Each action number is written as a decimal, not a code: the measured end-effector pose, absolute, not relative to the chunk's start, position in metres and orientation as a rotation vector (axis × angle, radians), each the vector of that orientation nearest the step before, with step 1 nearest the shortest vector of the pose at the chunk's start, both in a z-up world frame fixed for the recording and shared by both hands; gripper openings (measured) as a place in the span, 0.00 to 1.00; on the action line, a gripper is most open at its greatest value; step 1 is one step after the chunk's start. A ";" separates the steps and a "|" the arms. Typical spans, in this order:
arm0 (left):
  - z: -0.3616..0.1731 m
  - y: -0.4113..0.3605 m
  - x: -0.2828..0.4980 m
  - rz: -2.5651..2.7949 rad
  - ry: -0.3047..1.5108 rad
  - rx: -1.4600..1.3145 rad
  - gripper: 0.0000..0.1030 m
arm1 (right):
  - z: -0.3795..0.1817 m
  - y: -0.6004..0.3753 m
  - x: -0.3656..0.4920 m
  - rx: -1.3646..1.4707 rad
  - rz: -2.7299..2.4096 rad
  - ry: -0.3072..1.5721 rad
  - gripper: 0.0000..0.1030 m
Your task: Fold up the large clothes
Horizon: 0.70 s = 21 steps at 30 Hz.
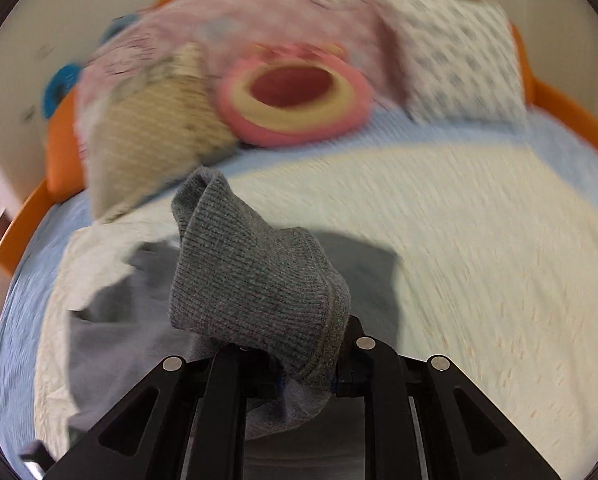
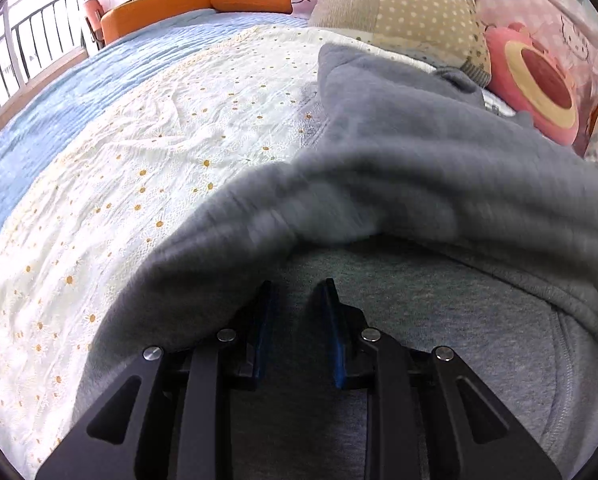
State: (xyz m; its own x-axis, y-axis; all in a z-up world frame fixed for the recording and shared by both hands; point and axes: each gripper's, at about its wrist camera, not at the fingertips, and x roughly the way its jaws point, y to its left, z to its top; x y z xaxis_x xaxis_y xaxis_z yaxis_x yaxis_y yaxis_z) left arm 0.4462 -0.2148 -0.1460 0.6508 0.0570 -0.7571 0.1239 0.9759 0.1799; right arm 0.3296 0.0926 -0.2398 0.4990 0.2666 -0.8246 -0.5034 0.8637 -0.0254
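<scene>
Here, the left gripper [image 1: 299, 360] is pinching a grey sweatshirt's ribbed cuff [image 1: 255, 276]; the right gripper [image 2: 297, 320], jaws spread, is hovering over the sweatshirt body [image 2: 399, 184]. Keeping the sleeve taut should help.

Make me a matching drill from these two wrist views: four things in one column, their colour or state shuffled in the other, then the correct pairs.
Column one:
1. left tongs
2. right tongs
3. round plush cushion
4. bedspread

Column two:
A. cream with small orange flowers
B. open, above grey sweatshirt fabric
C. pink with a yellow ring and red centre
D. shut on the ribbed grey cuff

Pairs: 1-D, 2-B, 3-C, 4-A
</scene>
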 end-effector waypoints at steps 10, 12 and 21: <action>-0.240 -0.286 0.428 0.023 0.841 0.615 0.27 | -0.246 0.087 0.339 -0.253 0.487 0.945 0.25; -0.230 -0.282 0.428 0.009 0.875 0.583 0.53 | -0.245 0.088 0.335 -0.257 0.485 0.944 0.25; -0.094 -0.192 0.387 -0.233 0.885 0.231 0.96 | -0.241 0.083 0.344 -0.239 0.507 0.987 0.24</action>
